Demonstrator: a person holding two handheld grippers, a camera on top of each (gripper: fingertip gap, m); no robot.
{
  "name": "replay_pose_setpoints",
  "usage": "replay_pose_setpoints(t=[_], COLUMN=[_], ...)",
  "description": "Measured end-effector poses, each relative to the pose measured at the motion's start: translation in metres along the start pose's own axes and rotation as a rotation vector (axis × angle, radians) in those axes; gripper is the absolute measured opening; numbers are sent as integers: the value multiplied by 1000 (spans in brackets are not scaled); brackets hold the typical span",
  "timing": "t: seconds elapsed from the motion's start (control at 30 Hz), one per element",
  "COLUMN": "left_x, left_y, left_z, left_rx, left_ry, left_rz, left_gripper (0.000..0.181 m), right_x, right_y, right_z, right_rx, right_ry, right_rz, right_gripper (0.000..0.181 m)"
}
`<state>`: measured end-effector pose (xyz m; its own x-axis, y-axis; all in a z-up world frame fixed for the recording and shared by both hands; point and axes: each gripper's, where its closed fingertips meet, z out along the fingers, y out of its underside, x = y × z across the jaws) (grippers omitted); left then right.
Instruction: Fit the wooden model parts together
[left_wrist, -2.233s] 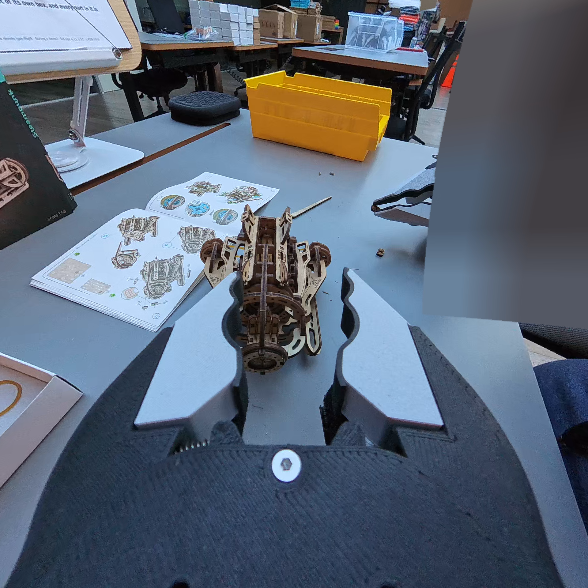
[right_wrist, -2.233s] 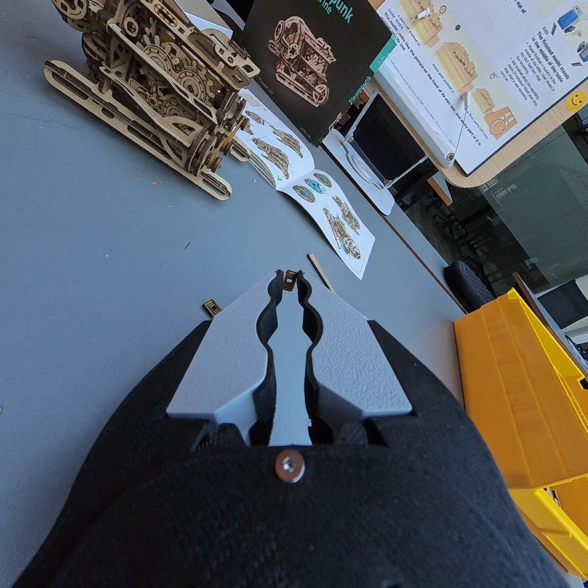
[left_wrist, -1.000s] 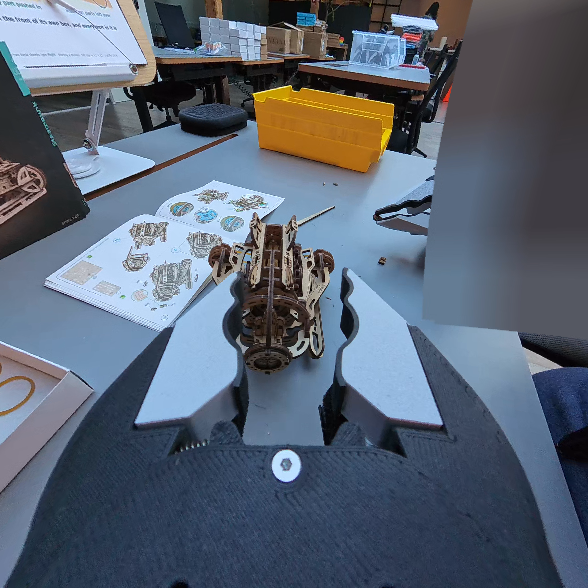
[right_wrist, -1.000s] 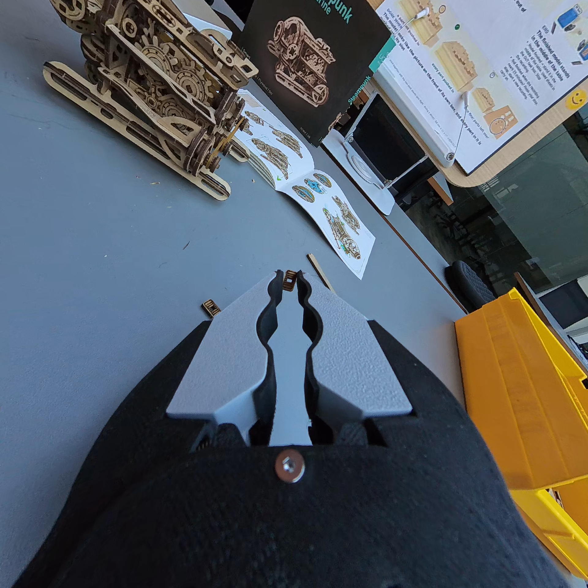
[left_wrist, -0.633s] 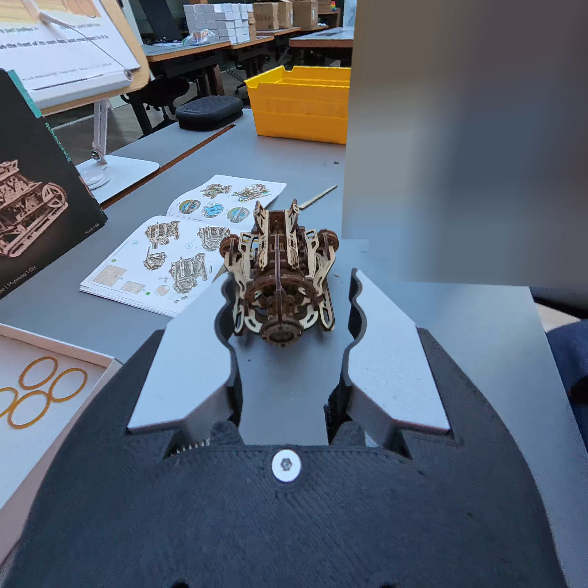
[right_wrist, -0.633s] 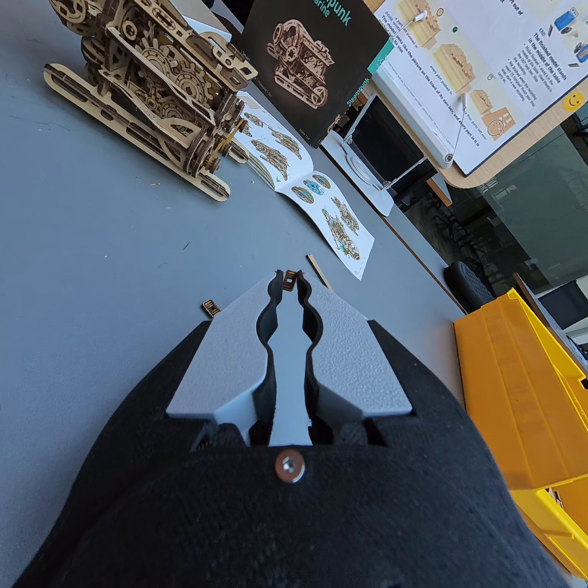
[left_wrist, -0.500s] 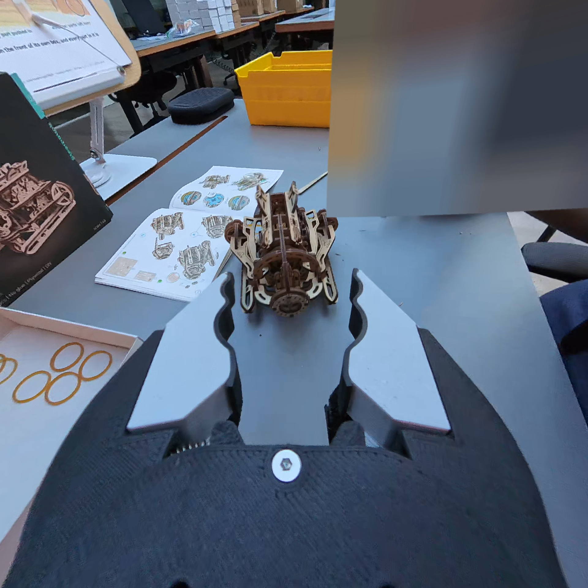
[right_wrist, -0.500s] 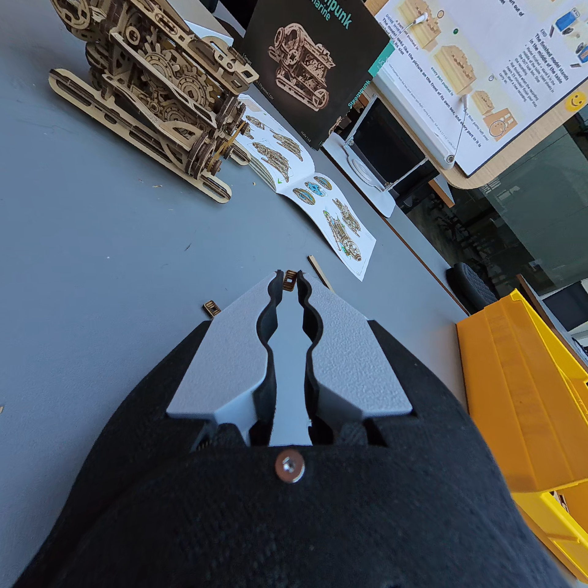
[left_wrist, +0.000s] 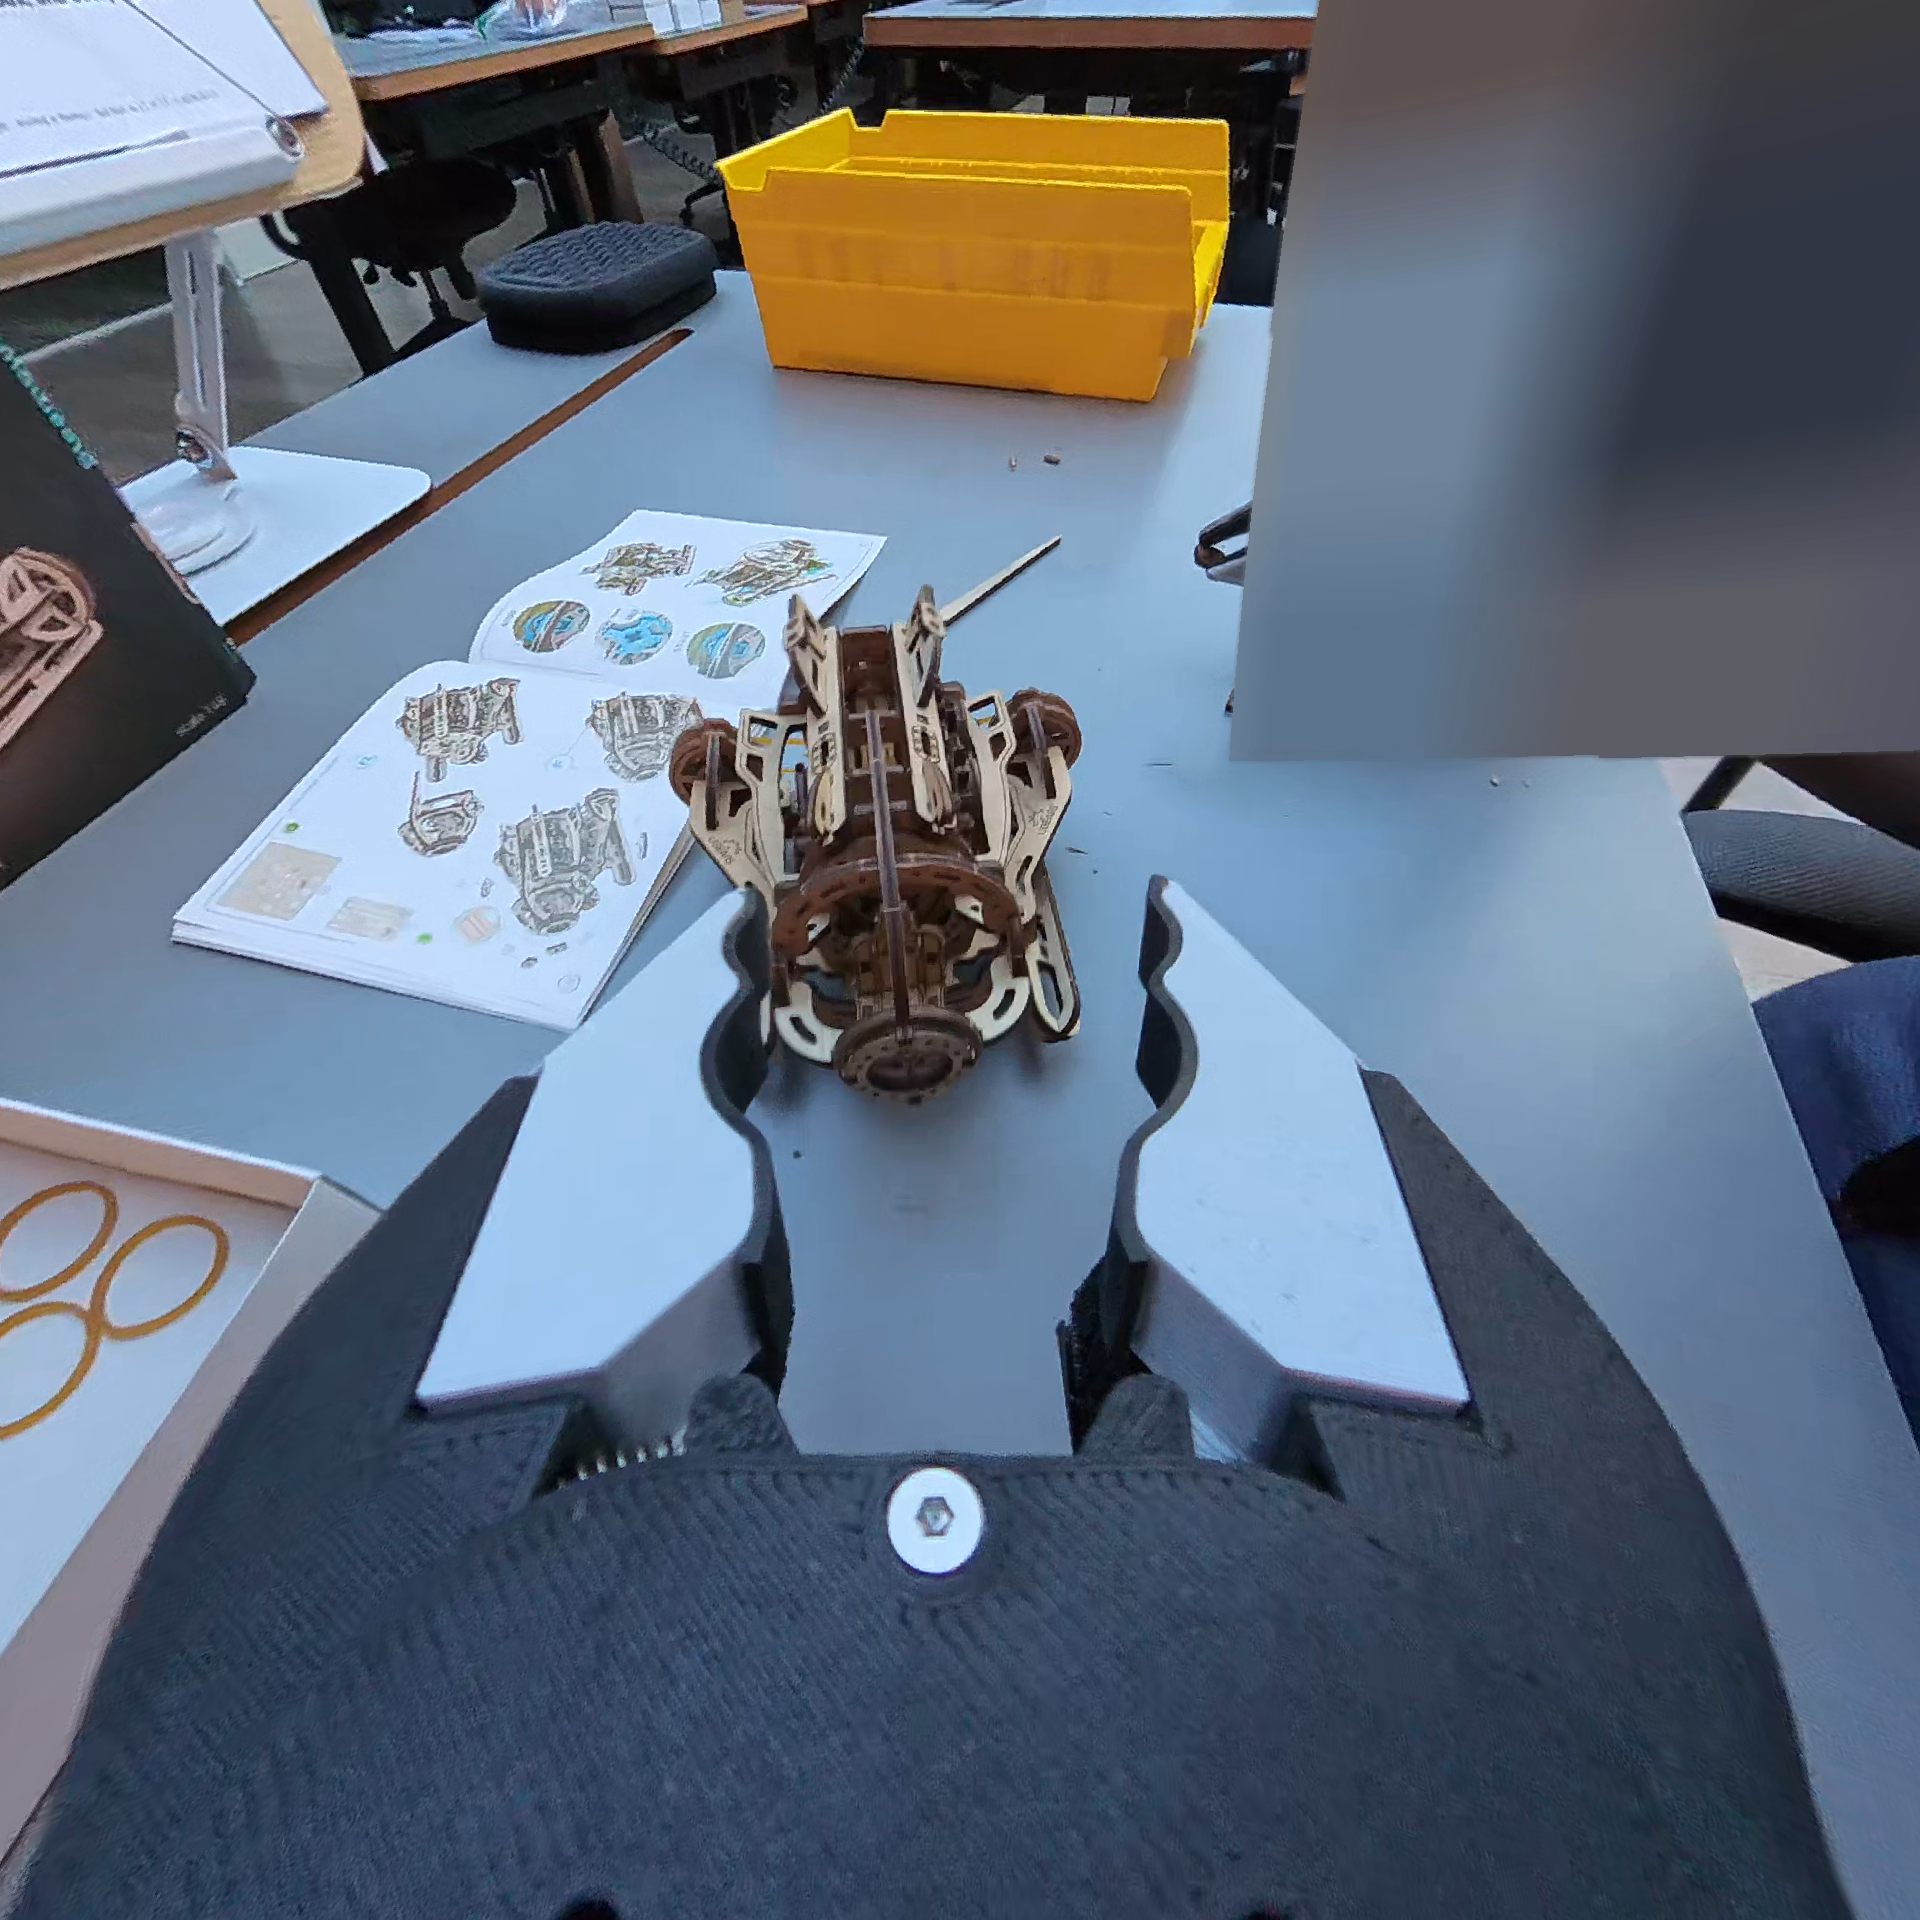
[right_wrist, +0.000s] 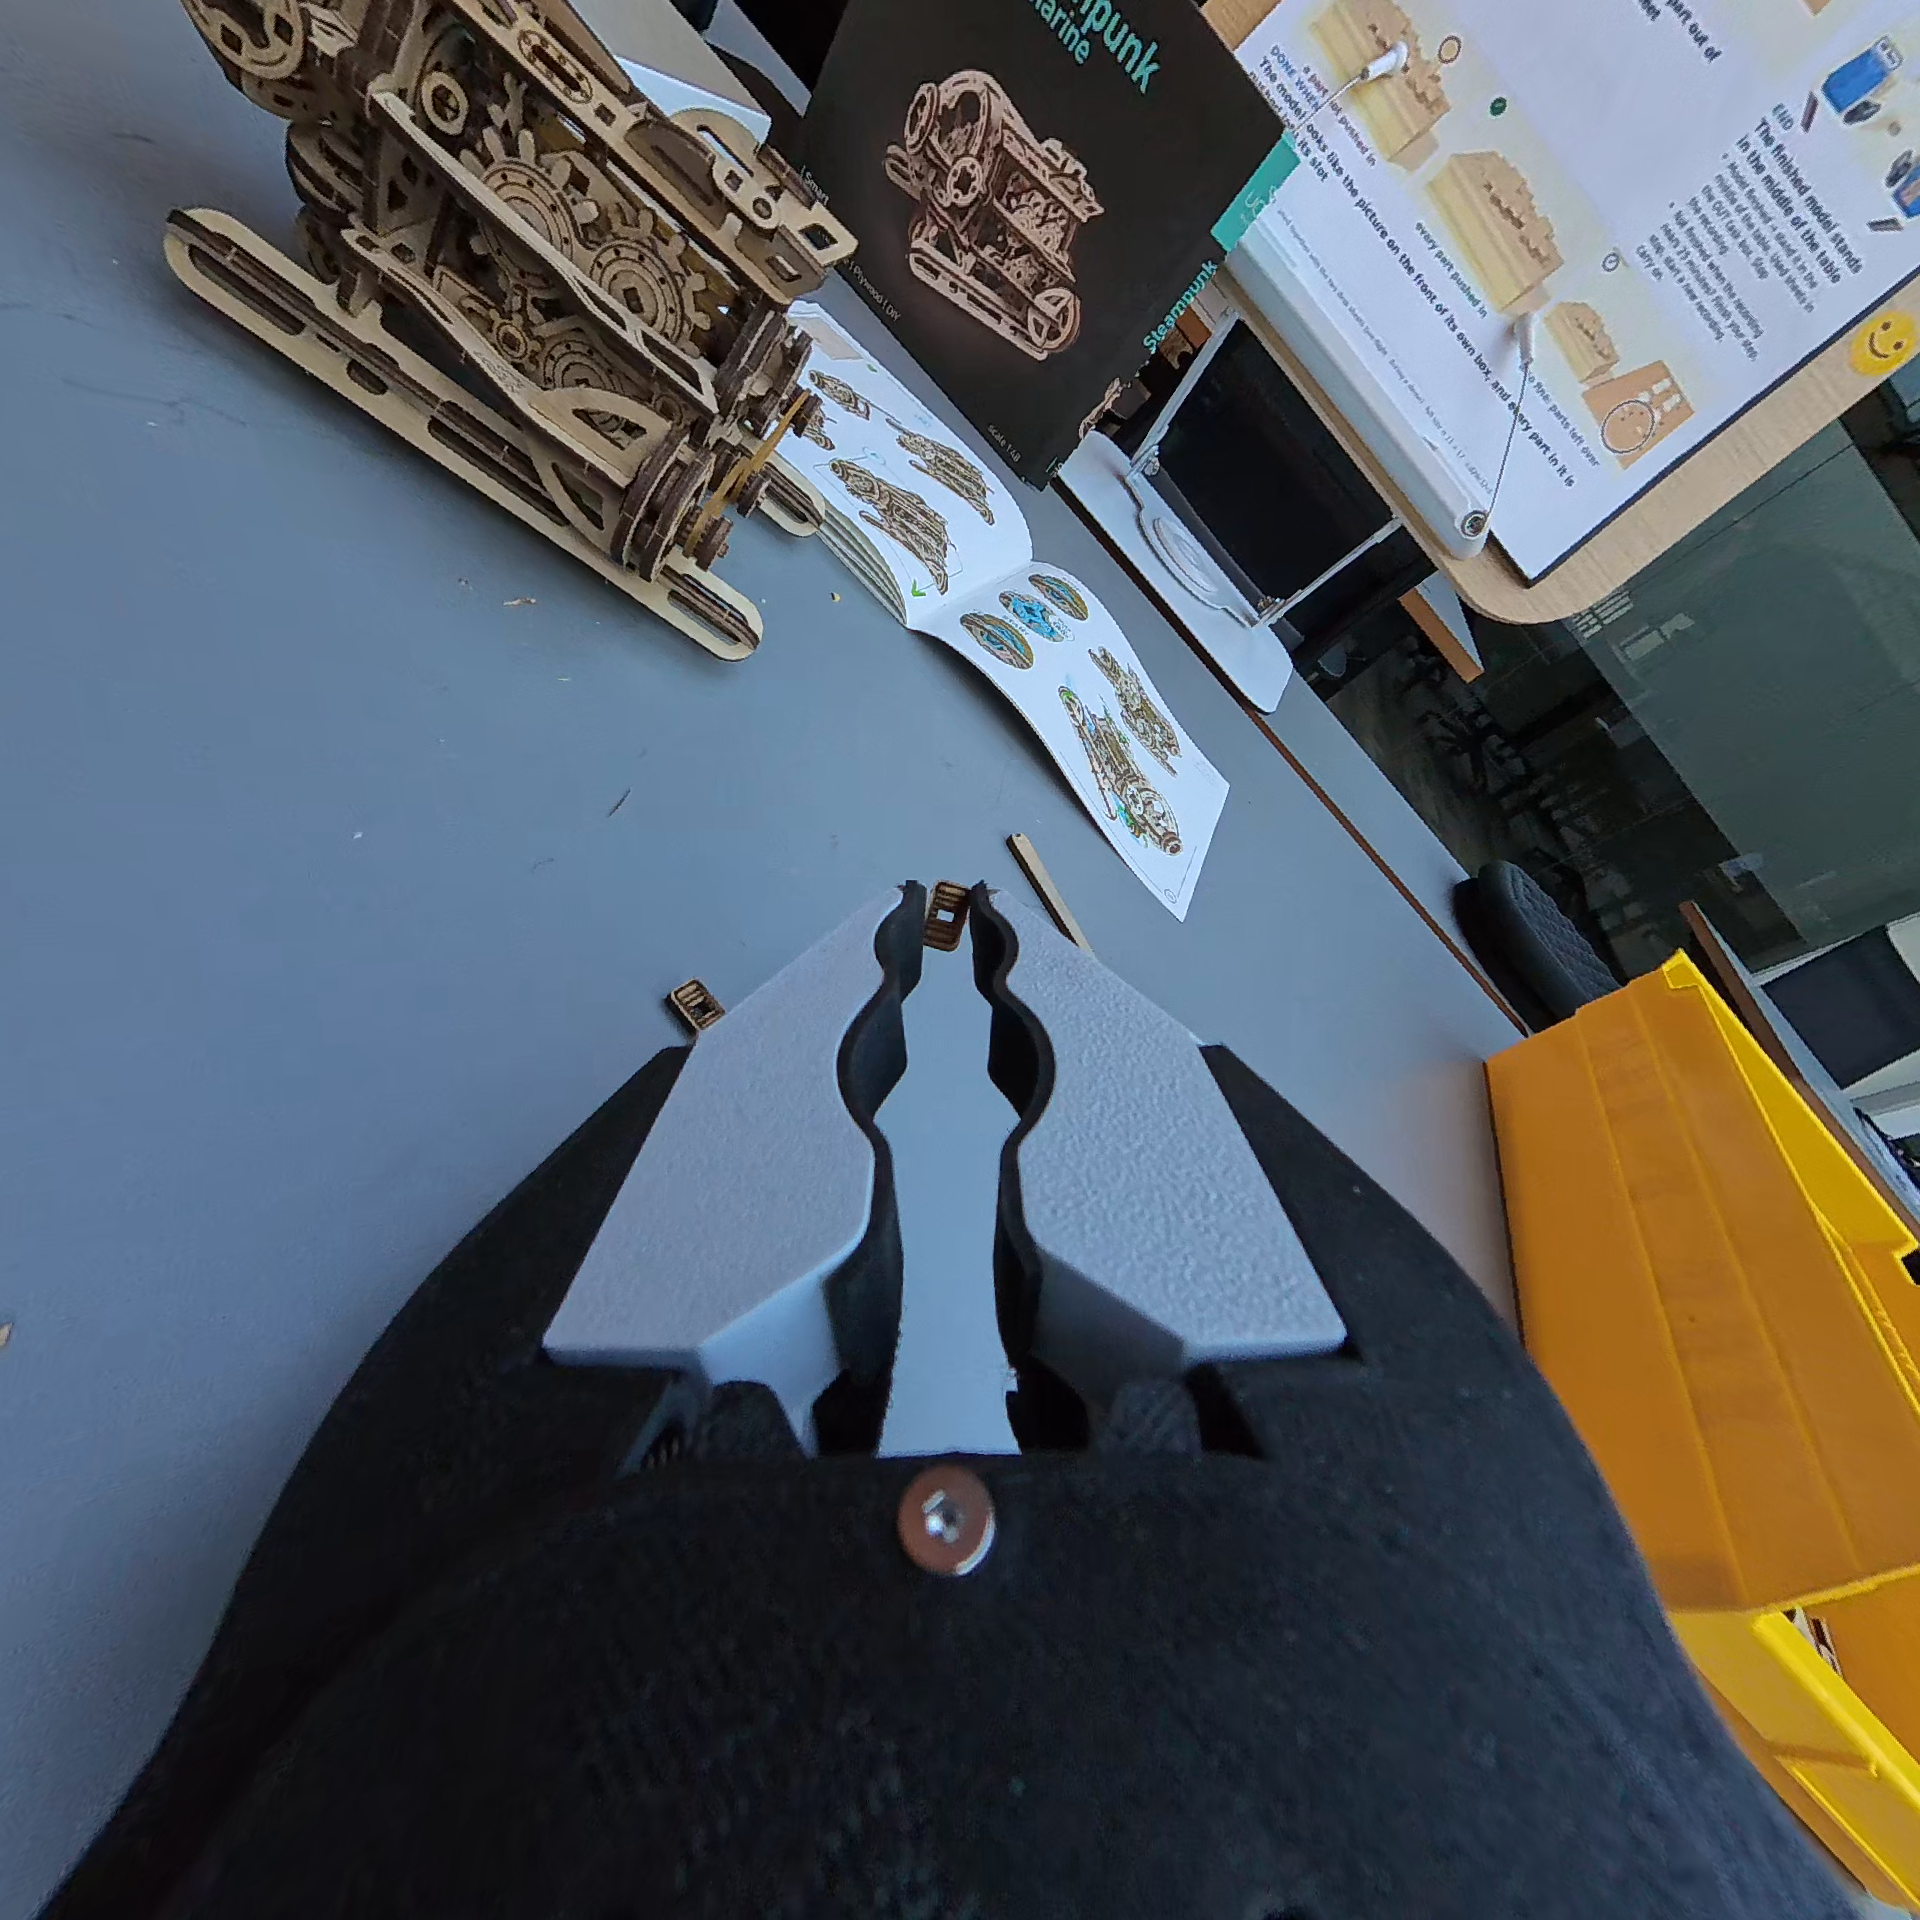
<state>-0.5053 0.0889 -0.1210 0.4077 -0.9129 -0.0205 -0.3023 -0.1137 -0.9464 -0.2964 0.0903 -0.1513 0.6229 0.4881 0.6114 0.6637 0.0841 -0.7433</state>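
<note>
The wooden model (left_wrist: 883, 862), a gear-filled machine on two skids, stands on the grey table (left_wrist: 1403, 987). My left gripper (left_wrist: 951, 902) is open and empty. Its fingertips (left_wrist: 740, 914) flank the model's near round end without touching it. In the right wrist view the model (right_wrist: 499, 312) sits at the far left. My right gripper (right_wrist: 947, 896) is shut on a small slotted wooden piece (right_wrist: 945, 916), low over the table. A second small wooden piece (right_wrist: 694, 1006) lies just left of its fingers. A thin wooden stick (right_wrist: 1044, 883) lies just right of them.
An open instruction booklet (left_wrist: 520, 790) lies left of the model. A black kit box (left_wrist: 62, 644) and a board on a white stand (left_wrist: 260, 499) are farther left. A yellow bin (left_wrist: 977, 260) stands at the back. A white tray with rubber bands (left_wrist: 104, 1278) is near left. Across from one pair of fingers to the other is roughly 20 centimeters.
My left gripper drew back from the model, then came forward again, so its tips flank the model's near end once more. My right gripper stays put, still holding the small piece.
</note>
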Motion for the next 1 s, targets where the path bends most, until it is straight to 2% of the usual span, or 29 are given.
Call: replay_pose_setpoints(t=[0.4,1.0], left_x=[-6,-4], left_y=[-11,-14], left_z=[27,23], left_rx=[5,38], left_ry=[-81,-66], left_rz=[57,26], left_gripper=[69,68], right_x=[-1,-2], right_y=[-1,-1], right_z=[-1,-1], right_rx=[2,2], right_ry=[2,-1], right_rz=[-13,-13], right_gripper=[7,7])
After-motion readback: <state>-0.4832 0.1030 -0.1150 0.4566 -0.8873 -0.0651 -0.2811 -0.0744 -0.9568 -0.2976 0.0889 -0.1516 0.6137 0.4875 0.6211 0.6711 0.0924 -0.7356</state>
